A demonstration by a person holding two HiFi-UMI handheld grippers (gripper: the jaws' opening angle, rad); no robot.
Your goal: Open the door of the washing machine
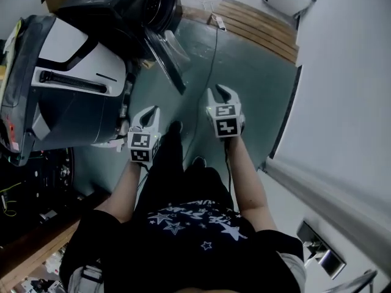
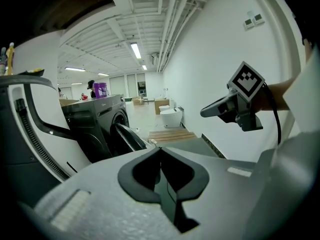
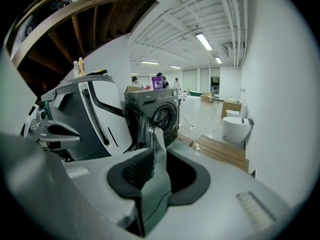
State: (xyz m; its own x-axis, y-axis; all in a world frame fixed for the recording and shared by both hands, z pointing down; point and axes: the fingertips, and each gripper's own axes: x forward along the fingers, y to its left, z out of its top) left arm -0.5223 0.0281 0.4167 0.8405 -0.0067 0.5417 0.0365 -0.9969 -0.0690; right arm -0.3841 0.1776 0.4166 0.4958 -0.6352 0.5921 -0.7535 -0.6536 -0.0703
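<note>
Now, nearest the body, both tools are held out in front of the person at about the same level, well apart from each other and from the machine. The left tool [image 1: 148, 113] has its jaws at a narrow gap with nothing between them. The right tool [image 1: 223, 94] is likewise only narrowly parted and empty. Neither touches anything.

Below and ahead of them lies bare green floor [image 1: 244, 78], crossed by a thin cable [image 1: 214, 54]. To the person's left stands a large white and grey machine [image 1: 73, 84], close beside the left tool.

Farther on is the dark washing machine [image 1: 146, 5], and its door [image 1: 166, 60] already stands swung out from the drum mouth, its edge pointing towards the tools. By that, the opening itself looks done, and the step in hand is likely to get clear of it cleanly.

To do that well, keep both tools away from the door's free edge so that it is not knocked back towards the drum. Should it need to go wider, I would press on the rim with a narrow tool rather than on the bulging glass, and watch the cable underfoot. A wooden platform [image 1: 256, 23] lies beyond.
</note>
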